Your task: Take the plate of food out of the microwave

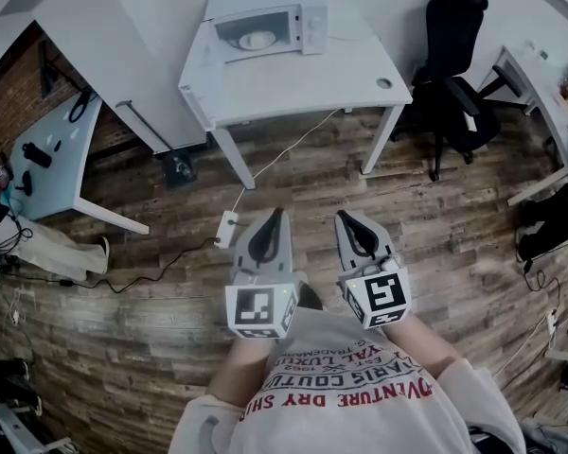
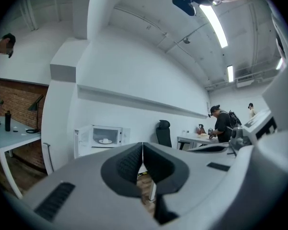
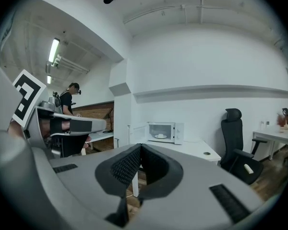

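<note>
Head view: the microwave is seen standing open on the white table well ahead, with the plate of food resting inside its cavity. Both tools are held low by the body, well apart from the table. The left gripper has its jaws pressed together on nothing, and the right gripper is likewise closed and empty, as each gripper view confirms.

The approach appears to be the step in hand. It would best be made squarely toward the open cavity, with the white cable trailing across the floor avoided underfoot. The jaws should be spread before the cavity is reached. The plate's rim is probably best pinched at opposite sides and drawn straight out — kept level, so that the food is not tipped.
</note>
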`<state>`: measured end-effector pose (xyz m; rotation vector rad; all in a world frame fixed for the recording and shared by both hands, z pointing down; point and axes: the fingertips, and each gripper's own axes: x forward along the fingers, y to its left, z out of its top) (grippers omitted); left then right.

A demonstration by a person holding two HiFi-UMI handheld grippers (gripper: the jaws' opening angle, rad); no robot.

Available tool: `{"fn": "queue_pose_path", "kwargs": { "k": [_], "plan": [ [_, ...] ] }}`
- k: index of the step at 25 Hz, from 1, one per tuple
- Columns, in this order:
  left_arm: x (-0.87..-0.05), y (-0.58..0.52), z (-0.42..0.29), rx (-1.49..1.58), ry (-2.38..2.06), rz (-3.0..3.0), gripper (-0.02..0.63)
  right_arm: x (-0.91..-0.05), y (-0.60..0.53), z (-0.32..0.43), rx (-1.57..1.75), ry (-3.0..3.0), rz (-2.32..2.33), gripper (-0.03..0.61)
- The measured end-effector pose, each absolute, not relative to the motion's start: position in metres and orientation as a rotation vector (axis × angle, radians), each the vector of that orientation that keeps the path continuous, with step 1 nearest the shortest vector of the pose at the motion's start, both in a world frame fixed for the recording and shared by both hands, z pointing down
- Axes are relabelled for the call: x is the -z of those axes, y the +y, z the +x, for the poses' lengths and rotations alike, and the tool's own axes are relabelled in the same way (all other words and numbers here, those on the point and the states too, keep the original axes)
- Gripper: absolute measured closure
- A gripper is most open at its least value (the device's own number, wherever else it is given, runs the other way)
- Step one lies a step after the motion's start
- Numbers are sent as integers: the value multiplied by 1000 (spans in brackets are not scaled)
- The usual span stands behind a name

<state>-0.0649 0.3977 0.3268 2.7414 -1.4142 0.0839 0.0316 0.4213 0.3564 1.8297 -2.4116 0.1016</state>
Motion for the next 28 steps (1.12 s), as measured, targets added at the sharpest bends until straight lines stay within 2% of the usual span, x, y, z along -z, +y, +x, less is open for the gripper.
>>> {"fn": "queue_pose_path", "kwargs": {
  "k": [7, 16, 28],
  "plan": [
    [-342, 337, -52, -108, -1371, 2760, 606, -374, 363, 42, -125, -2369, 1851, 566],
    [-317, 184, -36, -71, -1298, 2839, 606, -354, 216, 53, -85, -2322, 1931, 566],
    [-331, 26, -47, -93, -1279, 2778, 606, -363, 59, 51, -136, -2297, 1940, 566]
  ]
}}
